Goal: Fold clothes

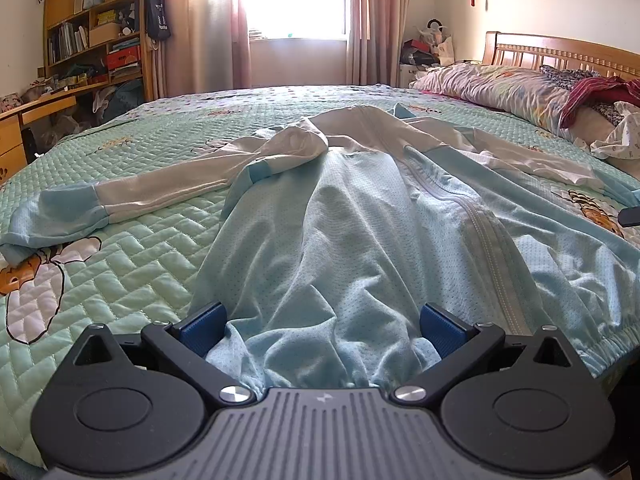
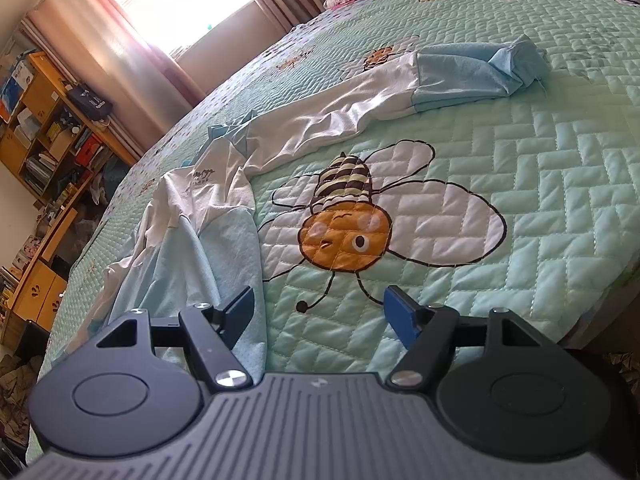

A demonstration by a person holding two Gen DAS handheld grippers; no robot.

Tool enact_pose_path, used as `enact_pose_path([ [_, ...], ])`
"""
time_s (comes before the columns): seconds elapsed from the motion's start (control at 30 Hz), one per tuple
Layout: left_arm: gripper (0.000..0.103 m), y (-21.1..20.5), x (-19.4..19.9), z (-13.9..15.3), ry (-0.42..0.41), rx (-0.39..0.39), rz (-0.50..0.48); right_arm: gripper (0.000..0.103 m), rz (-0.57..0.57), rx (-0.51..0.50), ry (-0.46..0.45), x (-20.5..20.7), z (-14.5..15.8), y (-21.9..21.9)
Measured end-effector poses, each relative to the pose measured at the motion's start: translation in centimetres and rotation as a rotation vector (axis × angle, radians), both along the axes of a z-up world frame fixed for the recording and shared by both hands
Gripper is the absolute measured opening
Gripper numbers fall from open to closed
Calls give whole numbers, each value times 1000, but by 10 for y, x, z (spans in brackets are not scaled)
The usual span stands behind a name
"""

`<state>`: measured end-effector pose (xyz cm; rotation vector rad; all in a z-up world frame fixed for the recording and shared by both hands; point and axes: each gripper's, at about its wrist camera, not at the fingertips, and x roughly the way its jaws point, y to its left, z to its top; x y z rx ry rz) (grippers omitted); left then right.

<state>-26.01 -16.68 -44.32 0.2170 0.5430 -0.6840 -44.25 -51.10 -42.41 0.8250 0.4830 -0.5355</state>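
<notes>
In the left wrist view we see the jacket (image 1: 360, 220) zipper; only the right view shows its chest logo. Left claw (image 1: 322, 322) spread, hem between, grip unclear. Right claw (image 2: 318, 312) spread over the bed (image 2: 540, 184), empty.

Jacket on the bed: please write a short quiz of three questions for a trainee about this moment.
1. True or false: the jacket is already folded into a neat square.
2. What lies between the fingers of the right gripper? A) the quilt with its bee picture B) a sleeve C) a pillow
3. Which gripper has jacket fabric between its fingers?

Key: 1 false, it lies spread out with both sleeves out to the sides; 2 A; 3 the left gripper.
</notes>
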Motion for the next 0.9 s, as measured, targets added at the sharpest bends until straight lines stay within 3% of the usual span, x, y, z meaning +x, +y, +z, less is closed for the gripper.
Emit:
enact_pose_path([
  [0.9,103,1,0,-2,-11,-5,-6,78,13,-10,1,2,0,3],
])
